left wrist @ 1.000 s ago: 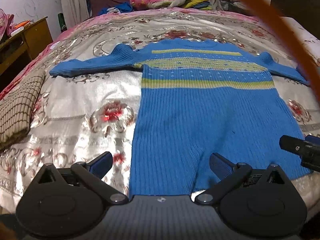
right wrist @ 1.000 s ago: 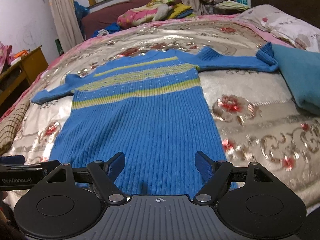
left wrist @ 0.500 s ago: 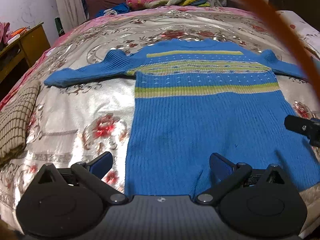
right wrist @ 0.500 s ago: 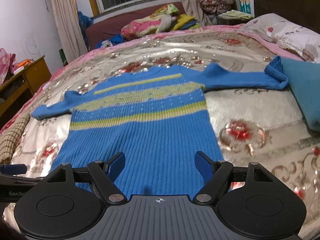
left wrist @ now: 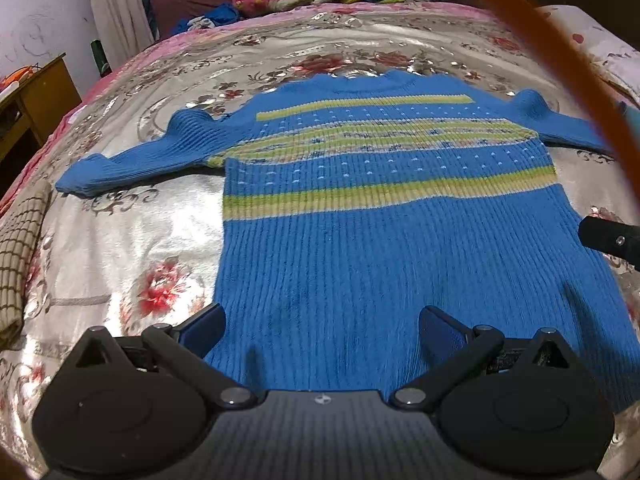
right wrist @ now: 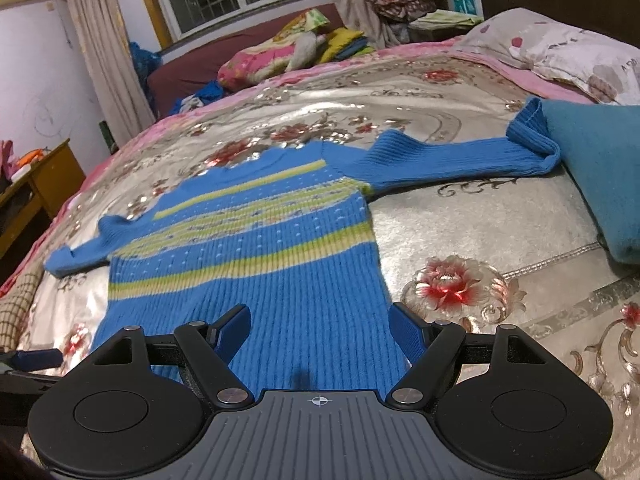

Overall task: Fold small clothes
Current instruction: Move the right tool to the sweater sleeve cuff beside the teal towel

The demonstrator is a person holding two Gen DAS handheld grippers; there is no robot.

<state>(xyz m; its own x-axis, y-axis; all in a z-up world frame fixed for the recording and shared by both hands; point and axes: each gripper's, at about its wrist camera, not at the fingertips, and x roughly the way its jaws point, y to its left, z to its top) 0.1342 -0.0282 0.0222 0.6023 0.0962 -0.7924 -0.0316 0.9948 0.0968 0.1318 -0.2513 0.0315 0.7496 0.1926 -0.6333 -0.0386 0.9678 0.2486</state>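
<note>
A small blue knit sweater with yellow-green stripes lies flat on the bed, sleeves spread to both sides. It also shows in the right wrist view. My left gripper is open and empty, low over the sweater's hem on its left half. My right gripper is open and empty, low over the hem on its right half. Part of the right gripper shows at the right edge of the left wrist view.
The bed has a shiny floral cover. A checked folded cloth lies at the left edge. A teal folded garment lies right, touching the sleeve cuff. Pillows and piled bedding lie beyond. A wooden cabinet stands left.
Both grippers have moved forward over the sweater's hem and tilted up a little. The jaws have stayed open. The sweater has not moved.
</note>
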